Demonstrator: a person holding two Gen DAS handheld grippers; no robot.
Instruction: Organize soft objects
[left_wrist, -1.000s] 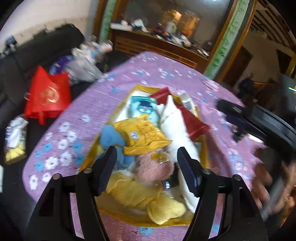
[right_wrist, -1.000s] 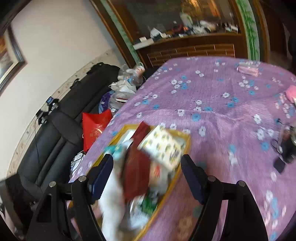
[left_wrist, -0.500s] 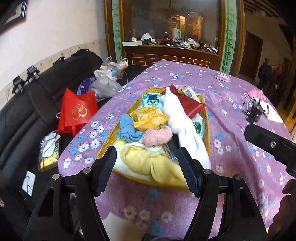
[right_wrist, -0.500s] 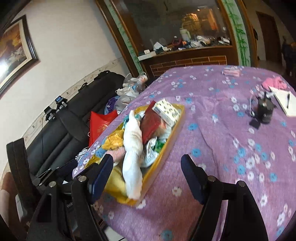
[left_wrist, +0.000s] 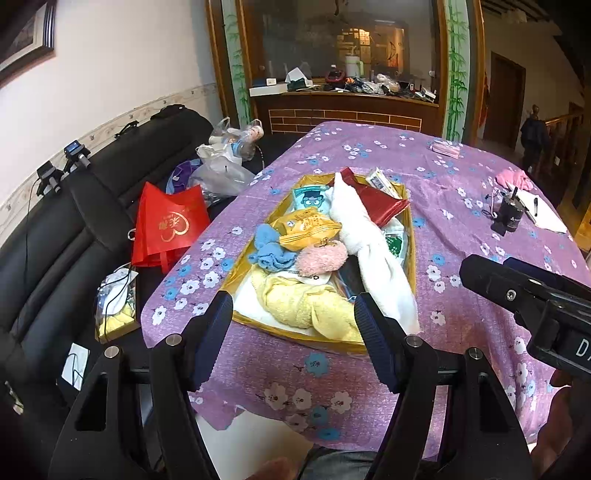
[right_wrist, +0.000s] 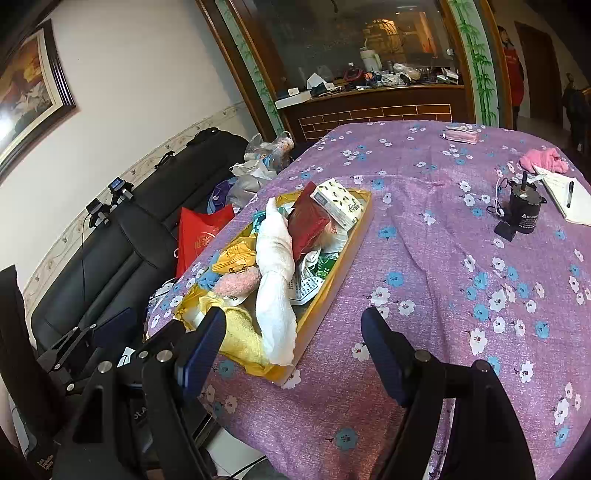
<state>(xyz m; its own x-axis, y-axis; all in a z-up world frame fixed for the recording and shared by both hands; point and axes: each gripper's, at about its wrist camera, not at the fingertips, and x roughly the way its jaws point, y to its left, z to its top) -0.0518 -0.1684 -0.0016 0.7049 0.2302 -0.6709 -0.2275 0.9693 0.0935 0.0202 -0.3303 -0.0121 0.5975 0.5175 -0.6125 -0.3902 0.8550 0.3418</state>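
Left wrist view: the left gripper (left_wrist: 293, 325) is seen with its fingers wide apart and nothing between them; it is held off the near edge of the desk (left_wrist: 461, 206), in front of the gold tray (left_wrist: 410, 236).
Right wrist view: the right gripper (right_wrist: 293, 341) is also held with fingers apart and empty, over the near edge of the desk.
Task's things: the soft objects are piled in the gold tray near the left edge of the desk: a yellow towel (left_wrist: 306, 306) at the near end, a white towel (left_wrist: 369, 236) laid along the tray, a pink fluffy piece (left_wrist: 321, 256), a blue cloth (left_wrist: 269, 247).
Step in hand (judged): one soft piece is to be chosen and approached.
Advice: the top piece should be taken first, pinched at a thick fold, and lifted slowly, so that the packets beside it are not dragged out.
Surface: a purple flowered cloth is spread over the desk.
Room: a black sofa (left_wrist: 74, 221) with a red bag (left_wrist: 170, 221) is seen beyond the left edge.
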